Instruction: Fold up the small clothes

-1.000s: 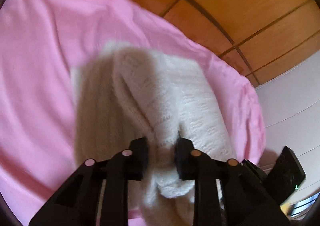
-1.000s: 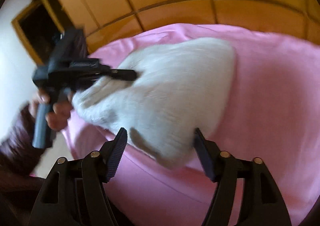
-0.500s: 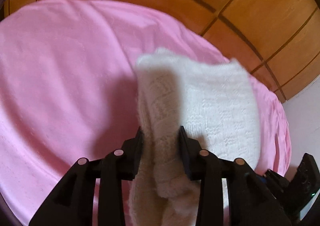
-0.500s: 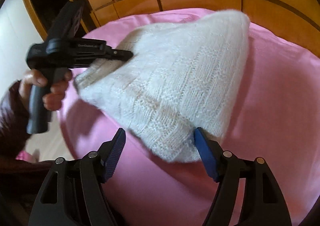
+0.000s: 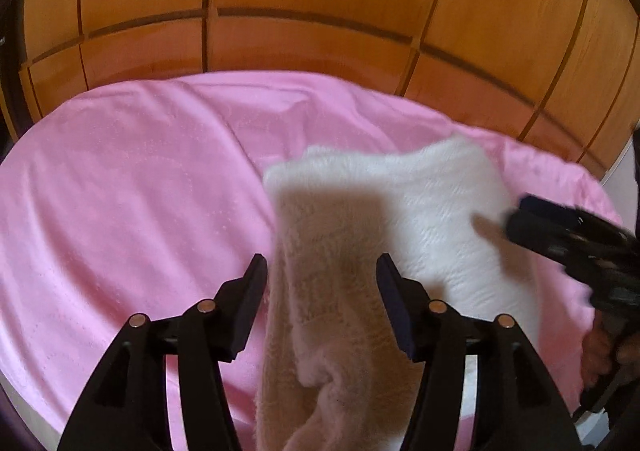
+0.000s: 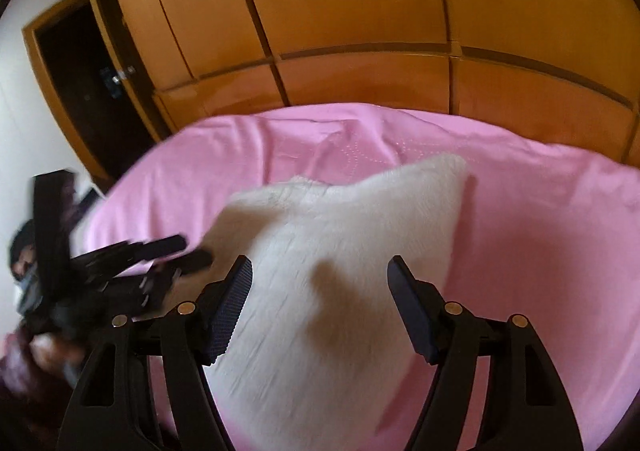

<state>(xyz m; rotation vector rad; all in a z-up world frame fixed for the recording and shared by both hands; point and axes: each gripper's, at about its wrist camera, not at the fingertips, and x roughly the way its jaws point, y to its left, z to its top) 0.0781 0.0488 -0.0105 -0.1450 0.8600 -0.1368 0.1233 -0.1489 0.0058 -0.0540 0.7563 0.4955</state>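
Left gripper (image 5: pixel 322 279) has released the white knit garment (image 5: pixel 400 211); right gripper (image 6: pixel 320 283) remains spread, gripping nothing.

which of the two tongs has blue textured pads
The right tongs: their pads are blue and dimpled. The left tongs look plain black. Both are open around the white knit.

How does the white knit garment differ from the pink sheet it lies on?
The white knit garment is fuzzy with a ribbed stitch pattern, while the pink sheet is smooth and thin. The garment is small and doubled over into a thick bundle; the sheet spreads wide across the whole surface. The garment has raised, bulky edges; the sheet shows only shallow creases. Both are soft cloth.
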